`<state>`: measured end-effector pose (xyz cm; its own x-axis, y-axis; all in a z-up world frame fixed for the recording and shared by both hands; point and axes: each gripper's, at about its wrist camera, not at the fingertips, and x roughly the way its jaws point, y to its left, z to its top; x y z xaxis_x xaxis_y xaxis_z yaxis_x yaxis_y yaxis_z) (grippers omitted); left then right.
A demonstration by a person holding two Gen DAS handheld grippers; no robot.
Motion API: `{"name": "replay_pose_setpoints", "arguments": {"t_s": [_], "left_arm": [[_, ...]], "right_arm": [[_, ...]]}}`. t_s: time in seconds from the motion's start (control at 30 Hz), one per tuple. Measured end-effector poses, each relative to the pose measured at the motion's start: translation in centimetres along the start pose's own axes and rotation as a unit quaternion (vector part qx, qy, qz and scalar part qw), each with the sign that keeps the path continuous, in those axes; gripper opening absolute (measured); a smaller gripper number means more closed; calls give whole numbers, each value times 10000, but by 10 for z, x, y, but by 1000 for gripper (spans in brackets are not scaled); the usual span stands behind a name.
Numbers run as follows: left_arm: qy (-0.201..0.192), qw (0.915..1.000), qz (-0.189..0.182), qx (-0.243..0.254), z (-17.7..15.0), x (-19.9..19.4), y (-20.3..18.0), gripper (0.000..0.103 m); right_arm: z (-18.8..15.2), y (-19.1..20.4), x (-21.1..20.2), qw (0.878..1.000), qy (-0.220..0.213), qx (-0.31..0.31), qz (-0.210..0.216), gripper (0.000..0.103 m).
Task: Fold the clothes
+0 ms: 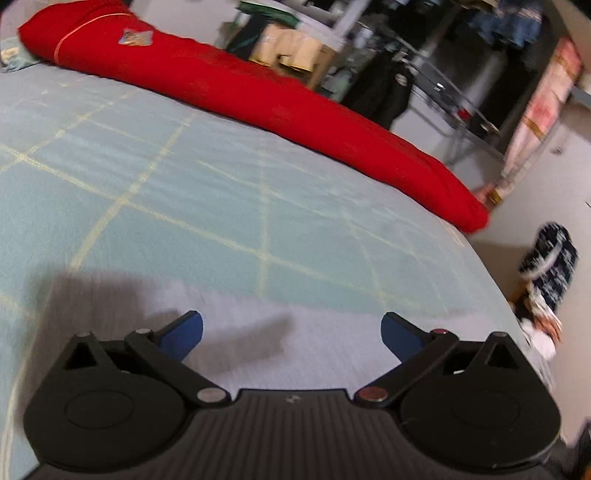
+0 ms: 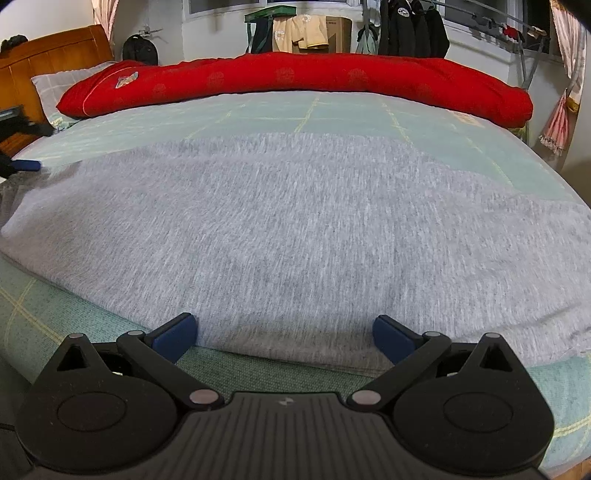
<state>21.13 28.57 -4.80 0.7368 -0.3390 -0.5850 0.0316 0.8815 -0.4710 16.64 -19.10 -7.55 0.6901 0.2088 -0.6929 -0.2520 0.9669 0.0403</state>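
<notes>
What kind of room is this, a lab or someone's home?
Most likely a home bedroom: a bed with a checked green sheet, a wooden headboard, a rolled red quilt, and dark jackets hanging by the window.

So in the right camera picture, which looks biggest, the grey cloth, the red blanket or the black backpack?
1. Grey cloth, though it lies closest to the camera, which makes it look bigger.
2. Red blanket.
3. Black backpack, farthest away, so its true size is unsure.

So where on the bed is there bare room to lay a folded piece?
Free: the green checked sheet between the grey garment and the red quilt. A narrow strip at the near edge. The quilt fills the far side.
</notes>
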Motion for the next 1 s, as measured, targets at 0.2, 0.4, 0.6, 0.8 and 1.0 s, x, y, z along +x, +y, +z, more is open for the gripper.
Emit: {"name": "replay_pose_setpoints", "arguments": {"t_s": [0.2, 0.4, 0.6, 0.8, 1.0], "left_arm": [[402, 9983, 392, -128, -47, -12, 2, 102], [-284, 9994, -81, -164, -60, -60, -13, 102], [94, 9996, 142, -232, -84, -50, -8, 102], [55, 9987, 347, 377, -78, -47, -38, 102], [330, 9920, 455, 1134, -78, -21, -75, 102]], "right_arm": [[-2, 0, 0, 10000, -99, 7, -3, 103], [-3, -1, -2, 9999, -141, 8, 5, 103], [-2, 2, -1, 9999, -143, 17, -75, 103], [-1, 3, 0, 9999, -88, 35, -109, 103], [1, 6, 1, 9998, -7, 79, -182, 103]]}}
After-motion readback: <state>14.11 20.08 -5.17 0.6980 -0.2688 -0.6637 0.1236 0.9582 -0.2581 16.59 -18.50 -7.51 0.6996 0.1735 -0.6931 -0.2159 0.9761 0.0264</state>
